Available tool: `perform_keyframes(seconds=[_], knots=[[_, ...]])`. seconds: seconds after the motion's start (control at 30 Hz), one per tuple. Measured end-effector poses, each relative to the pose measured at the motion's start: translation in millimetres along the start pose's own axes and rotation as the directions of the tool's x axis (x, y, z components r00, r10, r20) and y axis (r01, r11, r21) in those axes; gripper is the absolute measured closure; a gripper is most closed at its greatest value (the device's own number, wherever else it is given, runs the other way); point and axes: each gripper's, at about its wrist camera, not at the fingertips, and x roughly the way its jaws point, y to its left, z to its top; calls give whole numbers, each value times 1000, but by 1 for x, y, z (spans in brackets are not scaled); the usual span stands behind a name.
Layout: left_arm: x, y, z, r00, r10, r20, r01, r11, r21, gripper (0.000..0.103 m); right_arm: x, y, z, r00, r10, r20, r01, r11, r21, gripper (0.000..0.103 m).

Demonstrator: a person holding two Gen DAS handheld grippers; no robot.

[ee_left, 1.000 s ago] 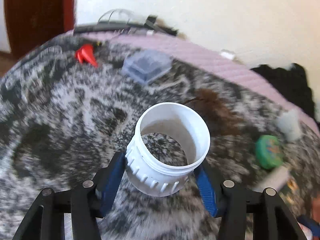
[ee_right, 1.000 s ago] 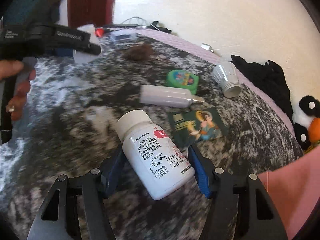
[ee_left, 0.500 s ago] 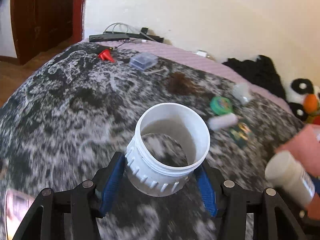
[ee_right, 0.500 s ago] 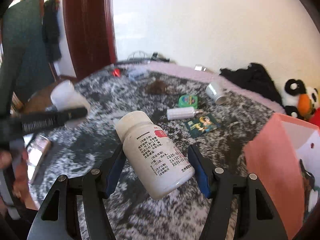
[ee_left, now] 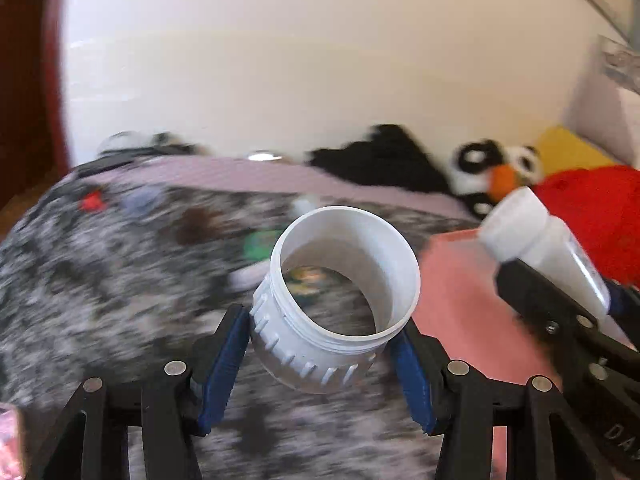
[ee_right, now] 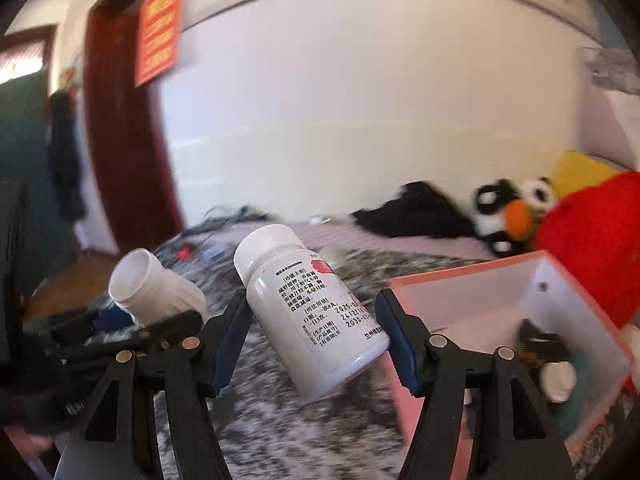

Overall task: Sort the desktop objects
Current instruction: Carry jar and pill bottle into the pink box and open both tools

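My left gripper (ee_left: 320, 354) is shut on an open white ribbed jar (ee_left: 332, 304), mouth facing away, held above the grey mottled blanket (ee_left: 100, 280). My right gripper (ee_right: 314, 340) is shut on a white capped medicine bottle (ee_right: 310, 308) with a printed label, tilted with its cap to the upper left. Each gripper shows in the other view: the bottle (ee_left: 540, 248) at the right of the left wrist view, the jar (ee_right: 154, 290) at the left of the right wrist view. A pink box (ee_right: 500, 276) with a white inside lies just right of the bottle and holds several small items.
On the blanket lie a green round tin (ee_left: 260, 244), a red item (ee_left: 91, 201), a brown patch (ee_left: 196, 224) and a picture card (ee_left: 308, 280). Black cloth (ee_right: 416, 208), a panda plush (ee_right: 512, 212) and a red plush (ee_right: 592, 240) sit by the white wall. A dark red door frame (ee_right: 120, 140) stands at left.
Both grippers have swung to the right and risen with their loads held. The pink box now lies close by the right gripper, and the bottle has come nearer the jar.
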Motion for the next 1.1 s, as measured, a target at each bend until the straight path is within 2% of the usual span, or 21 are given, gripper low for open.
perform_keyframes(seconds=[0.23,0.43,0.53,0.6,0.63,0.67,0.7,0.73,0.77,0.8,0.9,1.0,1.1], knots=[[41,-103,22,992,-120,-42,125,985,119,43,-26,-101,3,987,-157,17,152,975,160,36],[93,-171,19,976,-164,-140,188,965,182,43,-34,-180,-2,960,-280,-15,275,927,257,36],[121,-195,17,968,-159,-195,199,959,204,43,-24,-211,-6,951,-305,-48,306,909,283,36],[138,-206,16,951,-180,-253,232,953,195,42,-15,-230,-10,952,-296,-81,306,900,311,36],[147,-211,15,936,-196,-291,257,948,186,39,-10,-239,-12,954,-283,-100,301,898,322,36],[157,-215,14,920,-212,-329,281,944,176,26,-2,-244,-14,952,-278,-132,306,900,310,36],[163,-219,12,912,-212,-352,288,941,178,19,5,-248,-17,948,-273,-166,311,903,296,35],[168,-223,11,905,-208,-370,291,939,184,14,12,-250,-19,940,-280,-192,326,903,279,22],[170,-224,10,904,-200,-377,287,939,189,14,16,-252,-21,931,-300,-206,349,897,270,7],[172,-224,10,904,-195,-379,282,941,188,14,15,-256,-23,921,-332,-203,378,884,274,3],[172,-216,15,904,-209,-373,274,953,131,14,7,-267,-22,927,-327,-181,371,869,328,3],[162,-202,22,916,-211,-342,255,963,87,13,3,-270,-19,934,-326,-144,356,861,362,3],[144,-189,27,934,-197,-298,234,968,93,13,-2,-270,-13,931,-344,-120,364,856,368,3]])
